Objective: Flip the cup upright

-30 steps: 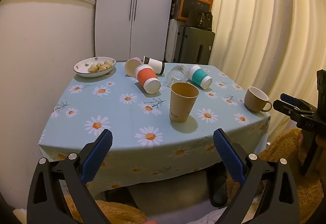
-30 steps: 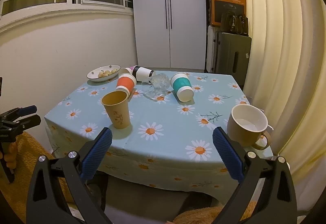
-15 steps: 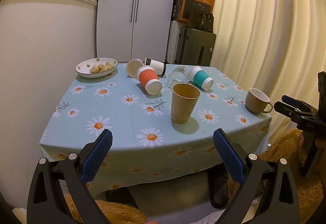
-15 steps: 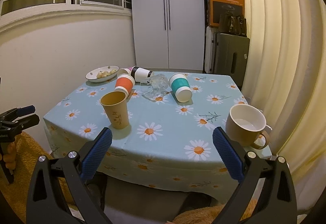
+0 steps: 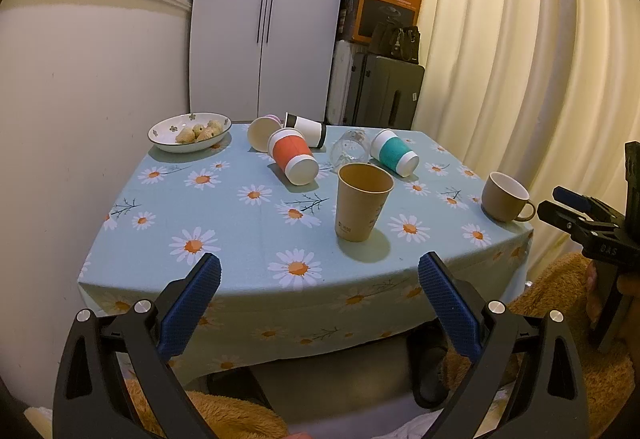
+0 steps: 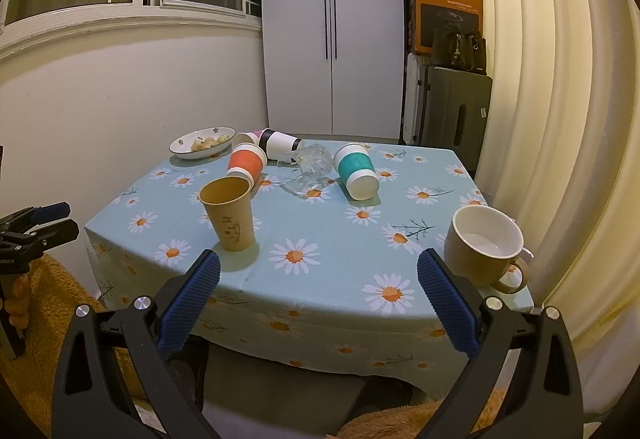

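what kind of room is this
Probably a room in a home, used for eating and storage: a table with a daisy-print tablecloth holding cups and a bowl of food, a tall white wardrobe, and suitcases stacked by cream curtains.

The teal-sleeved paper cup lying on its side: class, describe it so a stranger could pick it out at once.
Start at the table with the blue daisy-print cloth. Among the tipped cups near its far edge, take the one farthest toward the cream curtains, just beyond the clear glass tumbler. This teal-sleeved paper cup alone has a teal band; its neighbour with the same white rims wears an orange sleeve.
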Action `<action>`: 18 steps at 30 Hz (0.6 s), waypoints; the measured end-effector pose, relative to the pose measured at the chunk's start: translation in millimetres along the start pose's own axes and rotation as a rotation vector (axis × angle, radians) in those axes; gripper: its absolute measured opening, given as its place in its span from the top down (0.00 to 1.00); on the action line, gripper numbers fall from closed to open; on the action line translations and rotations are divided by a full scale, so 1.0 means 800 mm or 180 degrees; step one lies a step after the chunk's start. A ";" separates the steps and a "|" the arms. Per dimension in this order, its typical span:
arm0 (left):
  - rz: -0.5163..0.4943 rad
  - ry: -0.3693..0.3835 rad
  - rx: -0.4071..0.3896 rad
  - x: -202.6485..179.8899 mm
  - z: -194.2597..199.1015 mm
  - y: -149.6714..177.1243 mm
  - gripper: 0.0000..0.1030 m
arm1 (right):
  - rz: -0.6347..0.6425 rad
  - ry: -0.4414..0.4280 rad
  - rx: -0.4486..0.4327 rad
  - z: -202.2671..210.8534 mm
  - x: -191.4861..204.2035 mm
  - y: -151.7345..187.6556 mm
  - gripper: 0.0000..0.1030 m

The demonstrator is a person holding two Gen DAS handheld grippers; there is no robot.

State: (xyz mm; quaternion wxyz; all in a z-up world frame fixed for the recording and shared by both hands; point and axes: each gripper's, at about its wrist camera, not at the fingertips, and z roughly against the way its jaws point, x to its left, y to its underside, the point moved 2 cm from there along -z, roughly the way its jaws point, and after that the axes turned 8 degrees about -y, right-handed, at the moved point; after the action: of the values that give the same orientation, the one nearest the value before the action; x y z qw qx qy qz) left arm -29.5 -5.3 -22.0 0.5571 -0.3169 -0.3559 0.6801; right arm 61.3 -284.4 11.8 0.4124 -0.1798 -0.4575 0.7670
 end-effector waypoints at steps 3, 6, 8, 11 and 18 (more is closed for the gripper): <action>-0.0002 0.0002 -0.0005 0.000 0.000 0.000 0.06 | 0.0003 0.0006 0.0001 0.000 0.001 0.000 0.05; 0.0004 0.0004 0.0002 0.000 0.000 0.000 0.06 | 0.0008 0.0011 0.0008 0.000 0.001 0.001 0.05; 0.0007 0.0003 0.0000 0.000 0.000 0.000 0.06 | 0.0014 0.0016 0.0020 -0.001 0.002 0.001 0.05; 0.0008 0.0004 0.0000 -0.001 0.001 0.001 0.06 | 0.0011 0.0017 0.0019 -0.002 0.002 0.001 0.05; 0.0009 0.0000 0.0004 -0.001 0.000 0.001 0.06 | 0.0014 0.0020 0.0025 -0.002 0.002 0.001 0.05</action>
State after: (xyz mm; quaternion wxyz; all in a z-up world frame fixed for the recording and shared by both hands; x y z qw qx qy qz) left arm -29.9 -5.9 -22.2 0.5563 -0.3170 -0.3550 0.6812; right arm 61.1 -282.7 10.6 0.4128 -0.1815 -0.4528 0.7691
